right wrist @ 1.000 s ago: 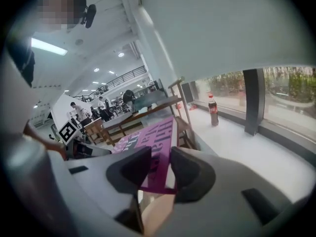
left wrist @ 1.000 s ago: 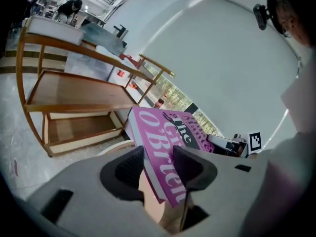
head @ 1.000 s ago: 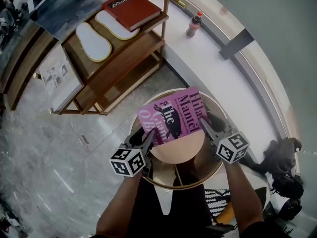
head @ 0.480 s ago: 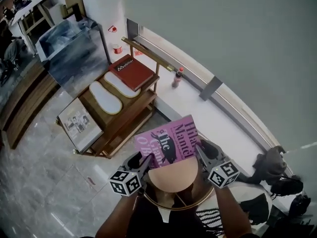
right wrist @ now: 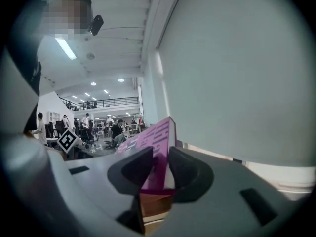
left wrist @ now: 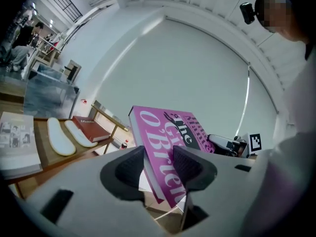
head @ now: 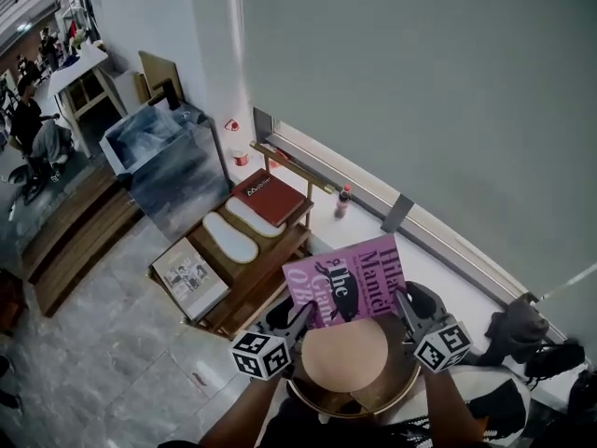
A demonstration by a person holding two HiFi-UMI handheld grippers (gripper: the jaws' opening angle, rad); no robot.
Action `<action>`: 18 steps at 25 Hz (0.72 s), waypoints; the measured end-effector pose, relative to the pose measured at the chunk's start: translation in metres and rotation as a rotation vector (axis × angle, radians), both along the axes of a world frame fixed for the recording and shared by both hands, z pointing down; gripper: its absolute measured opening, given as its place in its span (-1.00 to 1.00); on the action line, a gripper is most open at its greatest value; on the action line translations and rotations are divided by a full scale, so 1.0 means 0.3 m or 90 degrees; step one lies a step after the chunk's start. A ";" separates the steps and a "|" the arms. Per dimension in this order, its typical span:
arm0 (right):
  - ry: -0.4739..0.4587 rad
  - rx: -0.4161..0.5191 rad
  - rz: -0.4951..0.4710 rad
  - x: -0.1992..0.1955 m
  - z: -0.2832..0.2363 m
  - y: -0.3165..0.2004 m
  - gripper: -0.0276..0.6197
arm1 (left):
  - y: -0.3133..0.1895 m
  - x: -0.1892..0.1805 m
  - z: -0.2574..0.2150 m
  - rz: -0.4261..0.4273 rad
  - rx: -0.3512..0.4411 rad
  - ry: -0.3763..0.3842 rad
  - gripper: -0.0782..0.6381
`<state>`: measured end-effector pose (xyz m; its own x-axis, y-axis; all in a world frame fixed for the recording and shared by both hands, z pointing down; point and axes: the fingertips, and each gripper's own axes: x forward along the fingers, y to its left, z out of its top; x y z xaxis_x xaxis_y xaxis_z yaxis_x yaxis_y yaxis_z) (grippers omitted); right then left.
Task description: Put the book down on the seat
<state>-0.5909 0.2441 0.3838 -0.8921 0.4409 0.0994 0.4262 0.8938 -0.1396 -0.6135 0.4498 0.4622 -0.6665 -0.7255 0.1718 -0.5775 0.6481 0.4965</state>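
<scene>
At the far left stands a grey glass case (head: 173, 166), and beside it a wooden rack (head: 280, 250). On the top shelf of the rack lie a red book (head: 269, 197) and two white oval pads (head: 230, 238), and a picture book (head: 189, 274) rests on its lower part. A small bottle (head: 343, 203) stands on the white ledge just beyond the rack. The left gripper (left wrist: 158, 153) has its two pads pinching the spine side of the pink book (head: 345, 278), one pad on the cover and one on the back. The pink book is held tilted over the far part of the round seat (head: 343, 360), with the cover facing up; it does not lie flat on the seat. The right gripper (right wrist: 160, 154) pinches the opposite edge of the pink book; its jaws have just been closing, with this edge between them. At the far right a dark bag (head: 516, 329) lies on the floor.
</scene>
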 end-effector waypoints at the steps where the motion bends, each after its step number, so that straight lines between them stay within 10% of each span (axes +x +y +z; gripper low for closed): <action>1: -0.014 0.002 0.002 0.013 -0.031 0.007 -0.55 | 0.006 0.005 -0.029 0.003 0.001 -0.012 -0.23; 18: -0.193 0.000 0.068 0.310 -0.394 -0.099 -0.55 | -0.104 0.142 -0.494 0.044 -0.005 -0.194 -0.24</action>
